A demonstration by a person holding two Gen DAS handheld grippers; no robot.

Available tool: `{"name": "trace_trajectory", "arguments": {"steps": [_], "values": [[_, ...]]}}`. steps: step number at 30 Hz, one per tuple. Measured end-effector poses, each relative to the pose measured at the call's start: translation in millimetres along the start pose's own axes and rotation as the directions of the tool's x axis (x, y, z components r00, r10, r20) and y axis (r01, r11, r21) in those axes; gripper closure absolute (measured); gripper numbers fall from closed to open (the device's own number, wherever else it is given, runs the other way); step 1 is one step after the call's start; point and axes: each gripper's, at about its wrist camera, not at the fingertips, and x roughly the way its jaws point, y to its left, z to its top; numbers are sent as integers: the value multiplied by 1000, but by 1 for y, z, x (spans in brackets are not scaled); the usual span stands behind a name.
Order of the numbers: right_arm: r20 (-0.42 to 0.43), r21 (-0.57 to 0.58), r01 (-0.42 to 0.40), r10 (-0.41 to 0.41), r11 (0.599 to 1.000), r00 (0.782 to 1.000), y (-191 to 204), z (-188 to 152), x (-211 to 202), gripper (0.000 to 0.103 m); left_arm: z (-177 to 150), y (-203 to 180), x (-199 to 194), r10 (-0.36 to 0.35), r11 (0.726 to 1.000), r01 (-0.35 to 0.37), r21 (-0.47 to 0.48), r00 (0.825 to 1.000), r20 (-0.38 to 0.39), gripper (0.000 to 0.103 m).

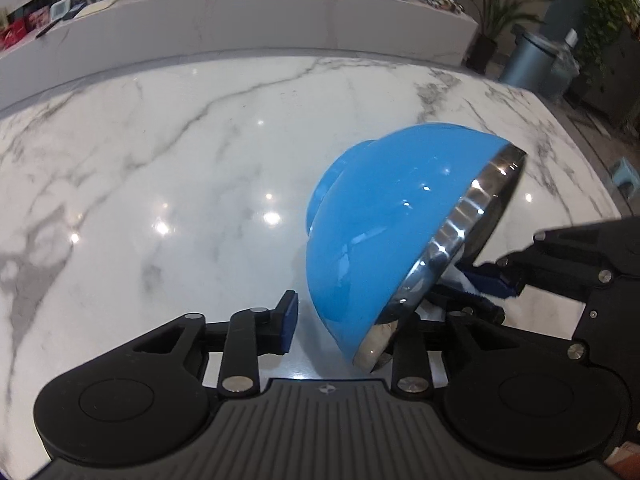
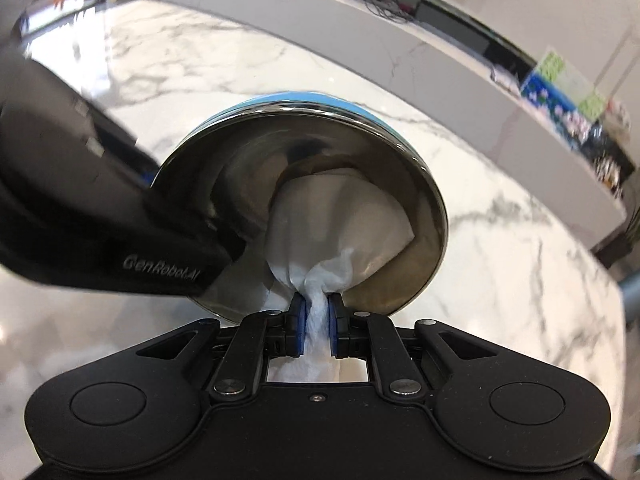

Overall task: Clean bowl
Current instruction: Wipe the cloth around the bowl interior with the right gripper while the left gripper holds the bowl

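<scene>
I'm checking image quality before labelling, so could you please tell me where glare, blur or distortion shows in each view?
Left wrist view: ceiling-light glare spots dot the marble counter, highlights streak the bowl rim, and fisheye bends the counter edge. Right wrist view: the left gripper is smeared by blur, the background shelf too; the tissue and right gripper stay sharp.

This looks like a room in a home or an office lounge, though I cannot be sure which. A big shiny white marble table (image 1: 168,168) fills the middle. Behind the table runs a long white ledge (image 1: 240,12) with boxes, cables and small things on it. Off the table's far right corner stand green plants (image 1: 500,8) in pots and a round grey bin (image 1: 532,60). A small blue stool (image 1: 626,176) sits on the floor beside the table.
</scene>
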Motion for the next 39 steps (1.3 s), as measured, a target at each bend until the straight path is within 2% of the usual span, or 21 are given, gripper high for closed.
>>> {"name": "trace_trajectory", "arguments": {"steps": [3, 5, 9, 14, 20, 23, 25, 27, 39], "values": [[-2, 134, -98, 100, 986, 995, -13, 0, 4, 93, -1, 4, 3, 0, 998, 0, -66, 1000, -2, 58], [0, 177, -135, 138, 975, 990, -20, -2, 3, 93, -2, -1, 3, 17, 999, -17, -41, 1000, 0, 58], [1, 181, -150, 152, 972, 988, -23, -2, -1, 94, -2, -5, 4, -8, 1000, 8, -25, 1000, -4, 81], [-4, 84, -99, 100, 992, 995, -10, 2, -6, 94, 1, -8, 2, -7, 1000, 7, 16, 1000, -1, 84], [14, -74, 10, -9, 997, 1000, 9, 0, -9, 94, 3, -9, 1, 11, 999, -11, 38, 1000, -3, 85], [28, -164, 104, -101, 981, 995, 22, -10, -5, 94, 4, -10, -1, 48, 996, -49, 68, 999, 11, 85], [40, -226, 187, -182, 956, 982, 27, -13, -4, 94, 5, -9, -3, 69, 994, -70, 82, 997, 18, 85], [33, -240, 217, -216, 946, 976, 27, -16, -1, 94, 6, -8, -4, 83, 993, -84, 86, 996, 20, 85], [8, -161, 160, -161, 974, 987, 17, -17, -1, 92, 6, -2, 1, 83, 995, -85, 60, 996, 36, 83]]}}
